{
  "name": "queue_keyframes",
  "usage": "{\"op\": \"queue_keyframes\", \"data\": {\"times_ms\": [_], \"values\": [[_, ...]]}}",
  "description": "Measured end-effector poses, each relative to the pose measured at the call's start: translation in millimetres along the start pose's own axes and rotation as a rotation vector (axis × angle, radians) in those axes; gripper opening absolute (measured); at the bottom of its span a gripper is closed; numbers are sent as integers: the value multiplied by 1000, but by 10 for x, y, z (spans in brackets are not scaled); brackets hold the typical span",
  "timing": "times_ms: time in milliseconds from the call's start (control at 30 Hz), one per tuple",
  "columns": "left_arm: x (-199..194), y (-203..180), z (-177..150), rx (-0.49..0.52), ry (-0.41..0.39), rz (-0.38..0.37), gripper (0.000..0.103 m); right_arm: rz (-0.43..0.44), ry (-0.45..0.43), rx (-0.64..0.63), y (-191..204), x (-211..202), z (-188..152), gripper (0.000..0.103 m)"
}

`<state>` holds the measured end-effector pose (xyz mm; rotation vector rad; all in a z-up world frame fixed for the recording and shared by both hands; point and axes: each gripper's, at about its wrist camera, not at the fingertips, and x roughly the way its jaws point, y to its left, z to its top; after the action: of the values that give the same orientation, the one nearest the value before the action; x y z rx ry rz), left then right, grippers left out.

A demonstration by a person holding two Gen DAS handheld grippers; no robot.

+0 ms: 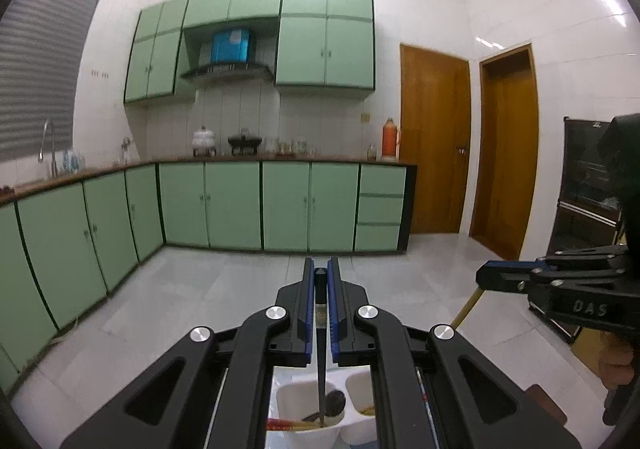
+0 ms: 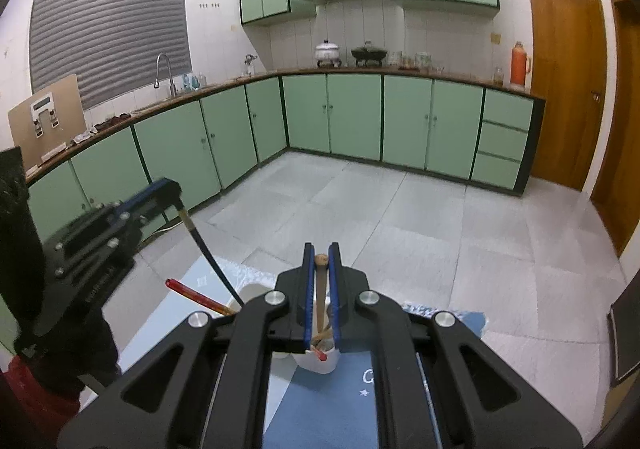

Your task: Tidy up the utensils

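Note:
My left gripper (image 1: 320,266) is shut on the black handle of a dark spoon (image 1: 334,403), whose bowl hangs in the left compartment of a white utensil holder (image 1: 298,395). Red chopsticks (image 1: 280,425) lean in that same compartment. The right wrist view shows my right gripper (image 2: 320,251) shut on a wooden utensil (image 2: 321,289) that reaches down into the white holder (image 2: 316,365). The left gripper (image 2: 170,187) shows there at the left, with the spoon's black handle (image 2: 208,253) slanting down toward the holder beside the red chopsticks (image 2: 192,293). The right gripper (image 1: 484,276) shows in the left wrist view with its yellowish stick (image 1: 466,309).
The holder stands on a blue patterned mat (image 2: 340,401). Beyond is a grey tiled floor (image 2: 380,217) ringed by green base cabinets (image 1: 232,205) under a worktop with pots. Wooden doors (image 1: 434,145) are at the right, a dark rack (image 1: 584,185) further right.

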<state>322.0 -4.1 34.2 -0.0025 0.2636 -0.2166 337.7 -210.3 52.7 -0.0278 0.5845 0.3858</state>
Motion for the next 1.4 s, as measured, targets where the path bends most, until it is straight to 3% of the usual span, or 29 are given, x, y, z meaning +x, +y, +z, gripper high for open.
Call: {"op": "queue_keyframes", "data": {"times_ms": [300,467,633,800,900,1167,1233,1400], "values": [[387,80,-390,-4,140,8,6,10,75,26,25,434,-197,6],[438,144,-474,-21,176,7,9,22,95,34,0,487,-292,10],[289,213,-406,-42,165,3,32,18,58,85,-110,318,-290,22],[8,245,-313,-58,135,12,45,13,-9,136,-183,-36,-363,36],[-238,223,-299,-67,118,17,60,12,-54,175,-223,-269,-472,50],[-763,35,-434,-50,126,-7,81,-17,-114,196,-105,-825,-932,91],[-901,-19,-500,-47,134,-3,90,-18,-113,192,-39,-926,-1052,94],[-1201,-128,-647,-37,160,1,97,-15,-92,188,94,-1090,-1277,98]]}}
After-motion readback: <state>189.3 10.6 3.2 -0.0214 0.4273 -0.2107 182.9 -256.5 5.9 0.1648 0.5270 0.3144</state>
